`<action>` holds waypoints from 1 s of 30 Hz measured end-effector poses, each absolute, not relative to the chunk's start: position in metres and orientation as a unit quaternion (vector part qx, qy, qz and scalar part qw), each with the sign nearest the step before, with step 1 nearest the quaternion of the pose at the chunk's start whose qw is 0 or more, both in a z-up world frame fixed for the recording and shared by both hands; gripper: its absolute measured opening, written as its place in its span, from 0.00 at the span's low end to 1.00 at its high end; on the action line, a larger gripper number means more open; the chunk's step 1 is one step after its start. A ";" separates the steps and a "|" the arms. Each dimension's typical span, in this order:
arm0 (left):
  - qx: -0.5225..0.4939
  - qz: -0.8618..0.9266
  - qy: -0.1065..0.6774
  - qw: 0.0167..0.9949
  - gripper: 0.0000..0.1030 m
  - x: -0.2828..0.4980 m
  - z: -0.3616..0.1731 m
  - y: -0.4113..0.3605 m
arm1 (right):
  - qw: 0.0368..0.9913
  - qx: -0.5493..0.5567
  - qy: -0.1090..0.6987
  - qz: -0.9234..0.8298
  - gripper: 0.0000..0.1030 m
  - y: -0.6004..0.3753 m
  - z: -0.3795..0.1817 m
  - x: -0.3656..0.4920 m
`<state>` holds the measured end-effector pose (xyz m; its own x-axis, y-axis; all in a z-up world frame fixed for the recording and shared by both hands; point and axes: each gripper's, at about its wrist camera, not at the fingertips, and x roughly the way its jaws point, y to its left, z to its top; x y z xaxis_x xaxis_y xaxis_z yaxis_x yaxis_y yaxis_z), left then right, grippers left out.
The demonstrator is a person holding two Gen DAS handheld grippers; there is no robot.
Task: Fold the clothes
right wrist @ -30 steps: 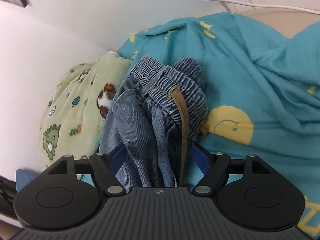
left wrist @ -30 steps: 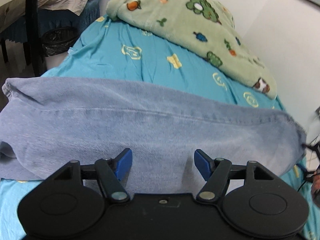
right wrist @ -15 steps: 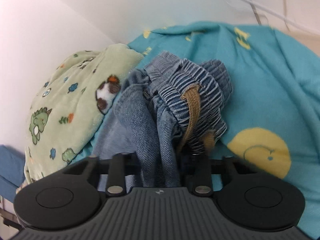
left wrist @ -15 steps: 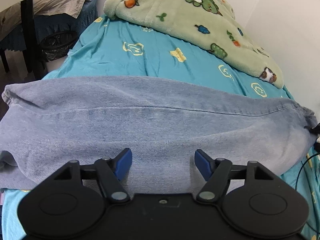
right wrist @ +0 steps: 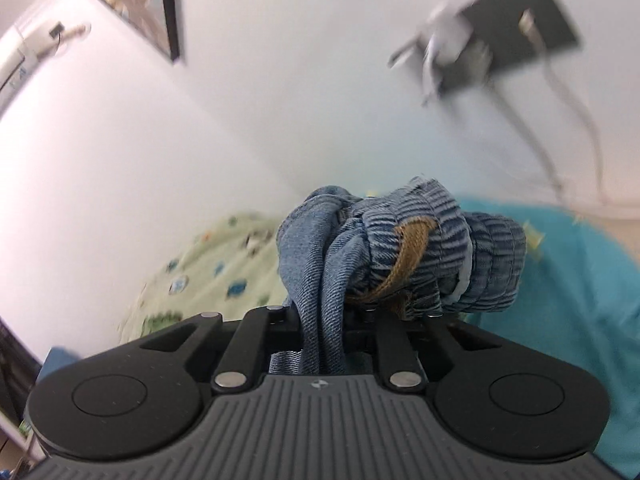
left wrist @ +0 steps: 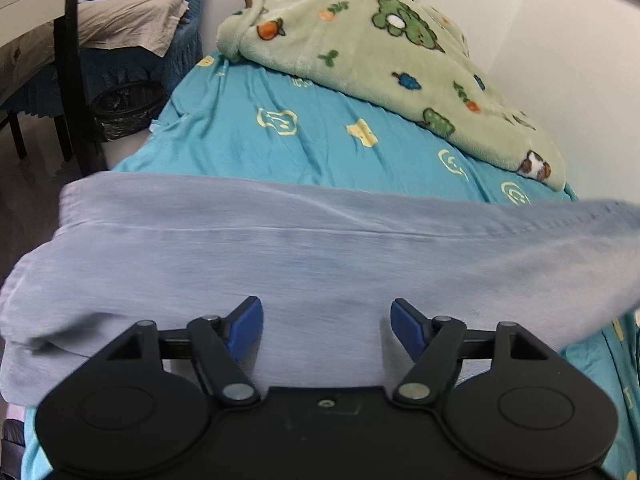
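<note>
Light blue jeans (left wrist: 288, 256) lie stretched across the turquoise bed sheet (left wrist: 320, 136) in the left wrist view, their right end lifted and blurred. My left gripper (left wrist: 326, 326) is open, its blue pads just over the near edge of the denim. In the right wrist view my right gripper (right wrist: 356, 312) is shut on the bunched elastic waistband of the jeans (right wrist: 400, 248), which has a brown drawstring (right wrist: 408, 258), and holds it up off the bed toward the wall.
A green cartoon-print fleece blanket (left wrist: 392, 64) lies at the far side of the bed against the white wall. A dark chair and a black bin (left wrist: 124, 108) stand left of the bed. A wall socket with cables (right wrist: 504, 44) is above the bed.
My right gripper closed on the waistband and has lifted it off the bed, tilting up toward the wall. The right end of the jeans has risen. My left gripper stays open in place.
</note>
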<state>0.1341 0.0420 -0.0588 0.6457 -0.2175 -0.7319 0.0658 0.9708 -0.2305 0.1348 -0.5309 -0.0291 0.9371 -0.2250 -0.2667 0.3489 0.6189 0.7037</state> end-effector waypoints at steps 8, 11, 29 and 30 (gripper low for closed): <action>-0.131 -0.065 0.412 0.899 0.67 0.139 -0.056 0.060 | 0.877 0.381 0.199 -0.217 0.15 -0.579 -0.102 0.119; -0.155 -0.052 0.412 0.896 0.68 0.137 -0.053 0.075 | 0.872 0.388 0.204 -0.218 0.16 -0.582 -0.110 0.118; -0.315 0.061 0.394 0.861 0.69 0.108 -0.052 0.172 | 0.911 0.210 0.294 -0.199 0.76 -0.449 -0.039 0.092; -0.324 0.067 0.394 0.857 0.69 0.108 -0.054 0.176 | 0.916 0.206 0.290 -0.188 0.76 -0.441 -0.034 0.091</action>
<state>0.1078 0.1758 -0.0541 0.6802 -0.1408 -0.7194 -0.3700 0.7813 -0.5027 0.0906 -0.4408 -0.0335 0.7614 -0.2249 -0.6080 0.4638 0.8443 0.2685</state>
